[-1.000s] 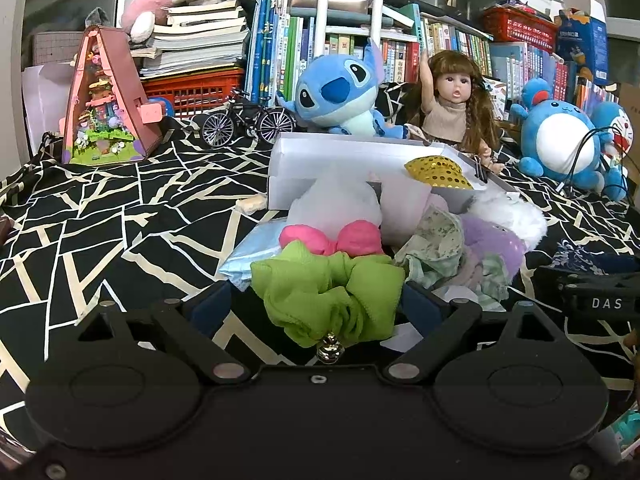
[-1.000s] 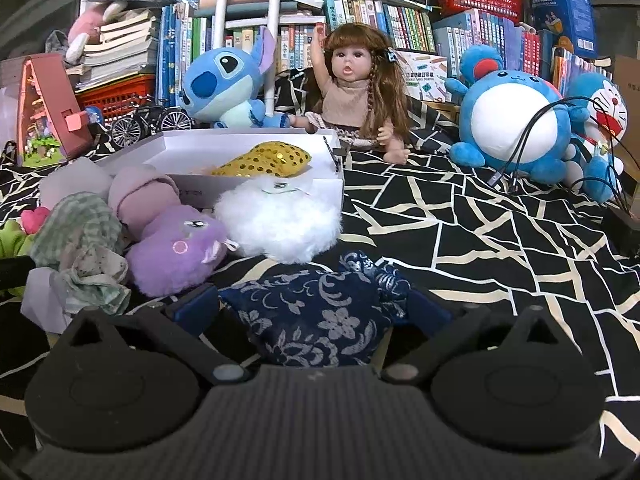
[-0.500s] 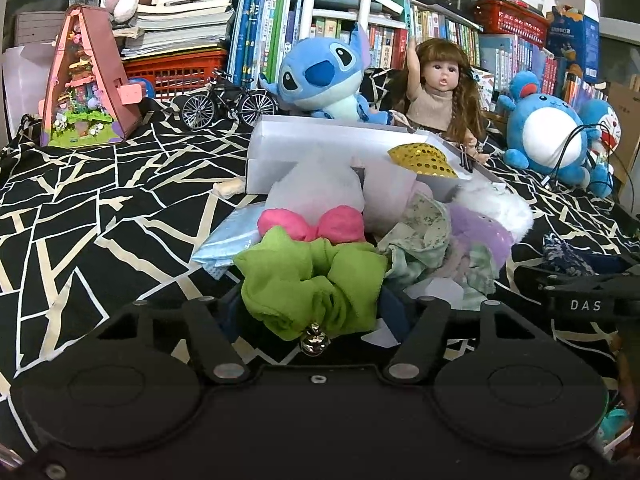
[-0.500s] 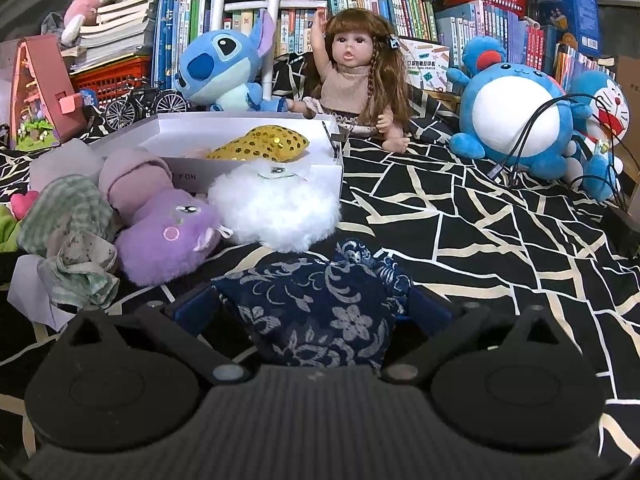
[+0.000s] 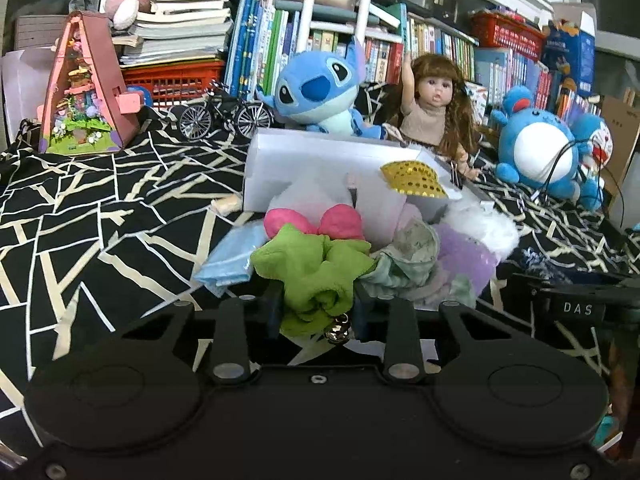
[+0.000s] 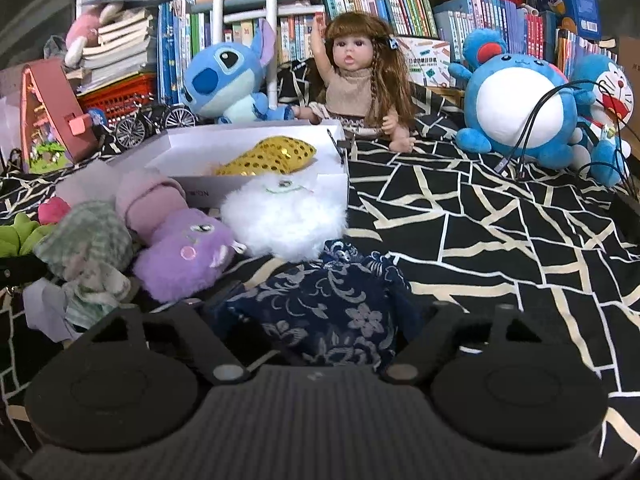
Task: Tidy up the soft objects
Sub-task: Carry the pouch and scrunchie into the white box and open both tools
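While both grippers sit low over the black-and-white patterned cloth (image 6: 480, 240), each one has a soft thing between its fingers. The left gripper (image 5: 318, 308) is pinched onto a green scrunchie (image 5: 316, 268) with a little bell (image 5: 339, 332) hanging under it; the fingers press in on its lower folds. The right gripper (image 6: 320, 320) has a navy floral pouch (image 6: 328, 304) filling the gap between its fingers, and they look closed against its sides, though the fabric hides the actual contact.

Beyond them, a heap of soft pieces lies just on the near side of a white box (image 6: 256, 148): a pink bow (image 5: 316, 220), a light blue cloth (image 5: 232, 256) at the left, a checked green cloth (image 6: 90, 240), a purple plush (image 6: 184, 248) and a white fluffy ball (image 6: 284, 220) touching the box's front wall. A gold sequin pouch (image 6: 268, 158) already rests inside the box. Stitch (image 6: 228, 76), a doll (image 6: 356, 80) and a round blue plush (image 6: 516, 104) sit farther back, before the bookshelves.

I judge this to be the pick-up step: two items gripped, neither yet carried off. Next, each needs lifting clear of the heap without dragging its neighbours, then carrying forward over the near wall of the box and letting go inside. The scrunchie is floppy and may snag the pink bow touching it.
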The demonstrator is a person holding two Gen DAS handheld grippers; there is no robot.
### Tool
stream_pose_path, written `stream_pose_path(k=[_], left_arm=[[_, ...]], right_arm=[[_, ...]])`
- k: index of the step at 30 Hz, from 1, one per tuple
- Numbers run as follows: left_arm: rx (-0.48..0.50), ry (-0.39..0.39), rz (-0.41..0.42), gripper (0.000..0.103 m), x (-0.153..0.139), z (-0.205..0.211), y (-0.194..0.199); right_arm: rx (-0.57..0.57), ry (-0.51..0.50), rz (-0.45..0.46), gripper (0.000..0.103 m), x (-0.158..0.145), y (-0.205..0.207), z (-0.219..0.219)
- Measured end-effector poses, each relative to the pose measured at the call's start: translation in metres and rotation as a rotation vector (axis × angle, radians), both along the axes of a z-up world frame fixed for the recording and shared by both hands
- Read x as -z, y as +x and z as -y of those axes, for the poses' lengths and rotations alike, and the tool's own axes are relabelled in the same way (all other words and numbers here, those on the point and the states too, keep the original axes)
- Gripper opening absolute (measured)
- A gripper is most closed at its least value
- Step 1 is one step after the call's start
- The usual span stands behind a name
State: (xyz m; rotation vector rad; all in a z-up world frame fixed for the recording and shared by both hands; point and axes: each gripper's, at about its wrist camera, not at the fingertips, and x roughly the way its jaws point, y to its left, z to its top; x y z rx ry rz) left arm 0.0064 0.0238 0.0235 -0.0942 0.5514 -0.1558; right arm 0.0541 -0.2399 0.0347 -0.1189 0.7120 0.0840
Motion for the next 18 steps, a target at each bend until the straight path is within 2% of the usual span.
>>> stream_pose_path(k=[6, 12, 18], left_arm=[[-0.01, -0.021, 0.054, 0.03, -0.021, -0.006, -0.006], [-0.012, -0.033, 0.098, 0.03, -0.039, -0.01, -0.007], [-0.003, -0.039, 0.101, 0.03, -0.053, -0.014, 0.008]], right_arm=[[0.004, 0.025, 0.022, 0.061, -0.012, -0.001, 0.001], [0.013, 0.04, 0.047, 0.056, -0.02, 0.0, 0.0], [0.005, 0.043, 0.09, 0.055, -0.035, 0.005, -0.001]])
